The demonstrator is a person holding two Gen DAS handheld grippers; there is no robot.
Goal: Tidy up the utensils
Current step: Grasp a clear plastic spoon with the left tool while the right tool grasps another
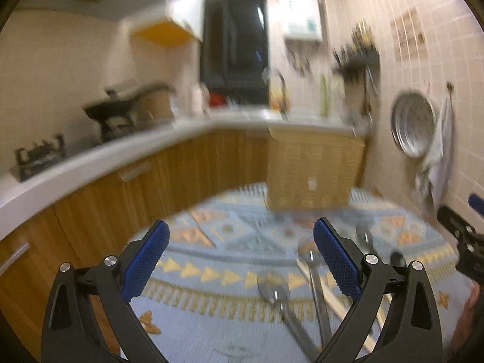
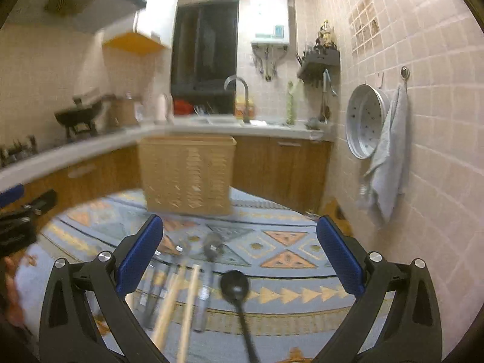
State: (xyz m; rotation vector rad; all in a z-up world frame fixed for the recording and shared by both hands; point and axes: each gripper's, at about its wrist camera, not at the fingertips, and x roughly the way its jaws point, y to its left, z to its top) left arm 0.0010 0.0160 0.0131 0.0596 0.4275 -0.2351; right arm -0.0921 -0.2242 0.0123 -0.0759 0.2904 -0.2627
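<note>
My left claw is spread wide and holds nothing; my right claw is just as wide and just as empty; both hang above the tabletop, which wears a blue patterned cloth. The utensils lie loose on that cloth, below and ahead of my fingers; in the right view the black ladle sits between the fingers, bowl away from me, with the chopsticks just to its left and blurred metal pieces beside those. In the left view a metal spoon lies between the fingers, nearer the right one; more handles cross behind that finger, too smeared to sort. The basket stands upright at the far side, well apart from both claws.
</note>
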